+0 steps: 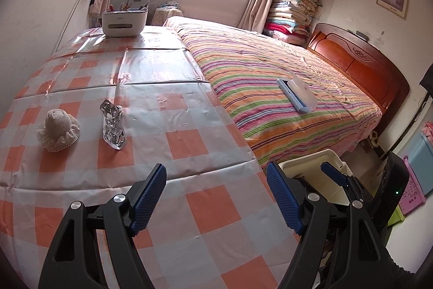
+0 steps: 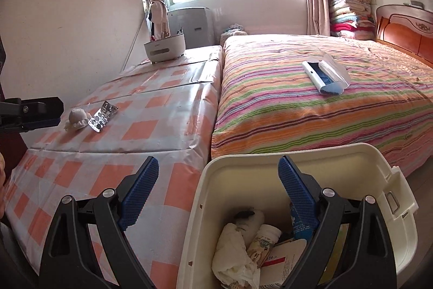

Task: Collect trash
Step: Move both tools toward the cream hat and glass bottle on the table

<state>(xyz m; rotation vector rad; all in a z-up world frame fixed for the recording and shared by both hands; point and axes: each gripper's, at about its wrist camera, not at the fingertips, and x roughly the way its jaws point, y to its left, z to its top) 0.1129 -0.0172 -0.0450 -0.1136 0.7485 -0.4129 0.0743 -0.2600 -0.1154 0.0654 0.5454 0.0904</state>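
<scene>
My left claw (image 1: 216,197) hangs wide and empty over the near part of the orange-and-white checked plastic tablecloth (image 1: 189,132), its blue ribbed pads well apart. Ahead of it and off to its left lies the crumpled silver foil blister pack (image 1: 113,125), the one piece of trash I can see on the cloth; its long axis runs away from me, roughly in line with my fingers, so I judge I should close across its narrow width. Just left of the pack sits a small cream knitted lace-trimmed hat (image 1: 58,130), near enough to snag. My right claw (image 2: 219,194) is also spread wide and holds nothing, poised above the rim of the cream plastic bin (image 2: 297,153) with wrappers and tissue inside. The pack lies far ahead-left of it, so the left claw is nearer.
</scene>
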